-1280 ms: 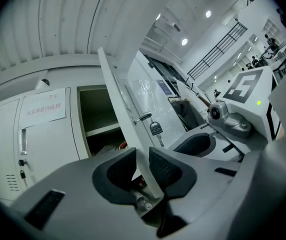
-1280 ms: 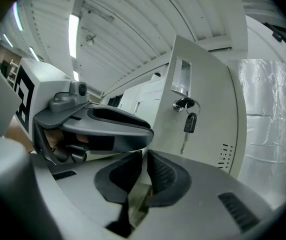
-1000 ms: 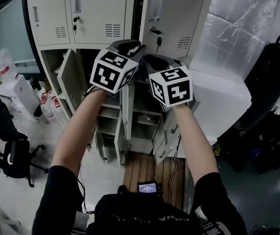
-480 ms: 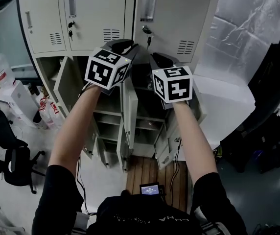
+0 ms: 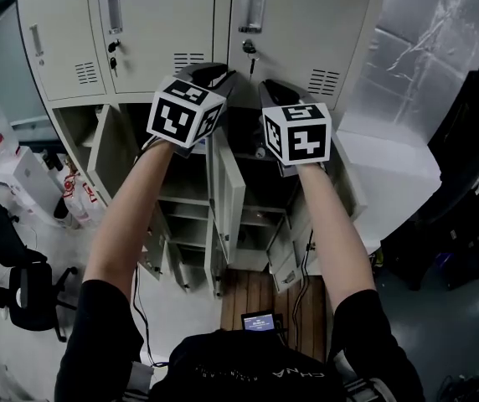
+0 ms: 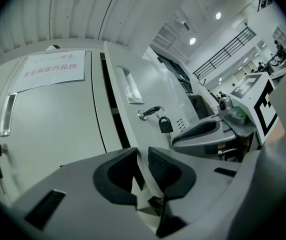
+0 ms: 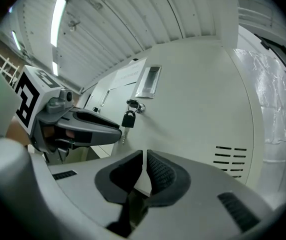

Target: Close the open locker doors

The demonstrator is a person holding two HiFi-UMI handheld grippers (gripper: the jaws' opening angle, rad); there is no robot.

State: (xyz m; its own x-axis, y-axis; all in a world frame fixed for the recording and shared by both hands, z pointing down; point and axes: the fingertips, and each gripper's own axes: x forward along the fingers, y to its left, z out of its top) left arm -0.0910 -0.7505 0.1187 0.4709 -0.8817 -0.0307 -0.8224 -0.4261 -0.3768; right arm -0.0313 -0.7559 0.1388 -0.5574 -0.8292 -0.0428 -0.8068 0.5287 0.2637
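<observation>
- Now my left gripper (image 5: 213, 76) is slightly open and empty before the upper locker door (image 5: 306, 32)
- my right gripper (image 5: 271, 89) has just been closing, empty, almost shut

pale lower locker doors (image 5: 225, 193) hang open, edge-on.

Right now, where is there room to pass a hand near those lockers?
Bare: the white top right of the lockers, and floor between chair and wooden board. Crowded: among the open doors and boxes at left.
</observation>
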